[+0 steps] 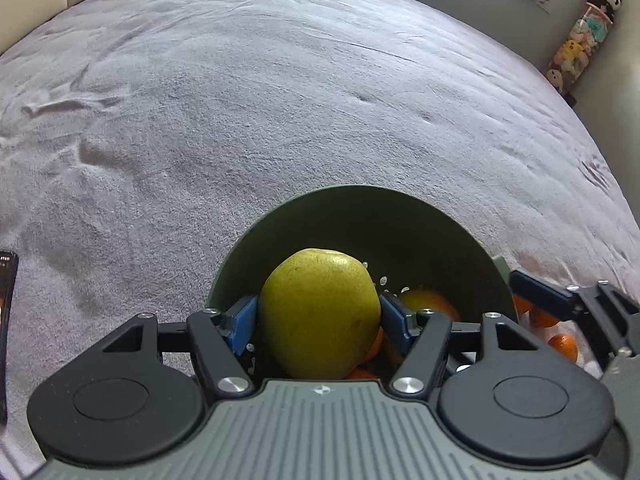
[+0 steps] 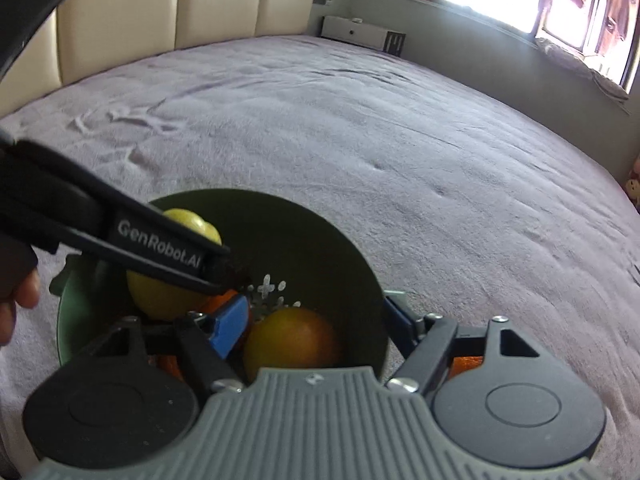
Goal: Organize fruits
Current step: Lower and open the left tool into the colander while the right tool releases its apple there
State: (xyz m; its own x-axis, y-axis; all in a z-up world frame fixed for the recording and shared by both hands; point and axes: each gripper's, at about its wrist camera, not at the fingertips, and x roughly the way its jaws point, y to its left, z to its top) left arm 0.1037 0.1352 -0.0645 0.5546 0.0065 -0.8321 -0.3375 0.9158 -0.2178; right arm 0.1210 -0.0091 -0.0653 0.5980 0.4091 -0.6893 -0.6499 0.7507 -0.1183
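Left tool [image 1: 318, 316] clamps a smooth speckled yellow-green pear [image 1: 320, 312] over the perforated green plastic bowl [image 1: 348, 212]; right tool [image 2: 316, 320] gapes wide above the fuzzy lilac bed [image 2: 360, 120].

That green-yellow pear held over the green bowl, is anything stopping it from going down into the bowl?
Nothing solid blocks it. The left hand-held gripper holds the green-yellow pear inside the rim of the dark green perforated bowl. Below it lie orange fruits, so it would settle on or beside them. The right hand-held gripper straddles the bowl's right wall.
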